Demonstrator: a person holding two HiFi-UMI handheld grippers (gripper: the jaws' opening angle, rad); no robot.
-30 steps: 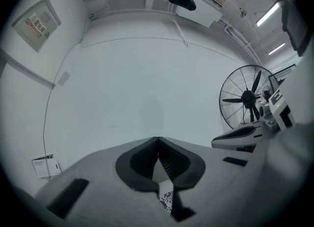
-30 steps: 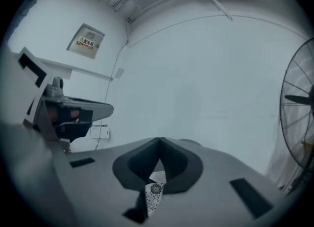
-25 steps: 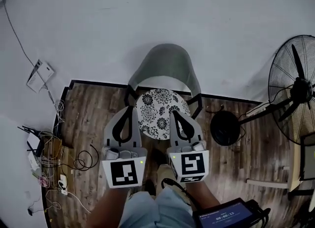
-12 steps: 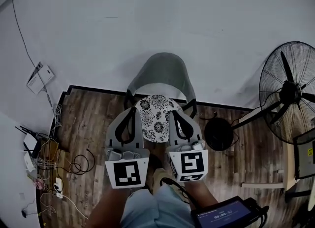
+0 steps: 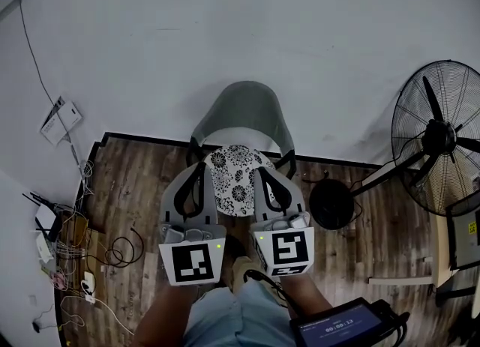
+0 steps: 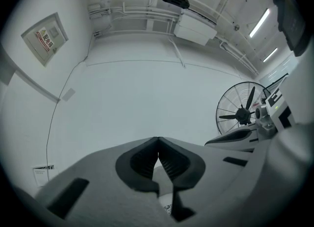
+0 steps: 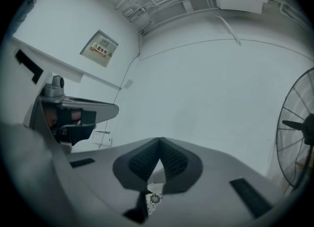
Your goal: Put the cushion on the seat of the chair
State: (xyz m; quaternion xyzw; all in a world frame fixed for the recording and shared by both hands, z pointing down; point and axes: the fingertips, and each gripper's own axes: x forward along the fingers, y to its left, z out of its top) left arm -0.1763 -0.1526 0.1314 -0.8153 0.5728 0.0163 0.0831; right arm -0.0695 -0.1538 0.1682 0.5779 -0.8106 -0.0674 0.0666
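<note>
In the head view, the floral cushion [image 5: 235, 180] is hanging at the centre of the frame, just below the grey chair [image 5: 244, 113] and overlapping its seat. The left claw [image 5: 199, 167] is pinching the cushion's left edge, and the right claw [image 5: 259, 170] is pinching its right edge. In both gripper views the jaws are pressing together tip to tip, with a sliver of floral fabric showing low between them. A standing fan [image 5: 439, 139] is sitting at the right edge. Cables [image 5: 124, 248] are lying on the wooden floor [image 5: 142, 188] at lower left.
</note>
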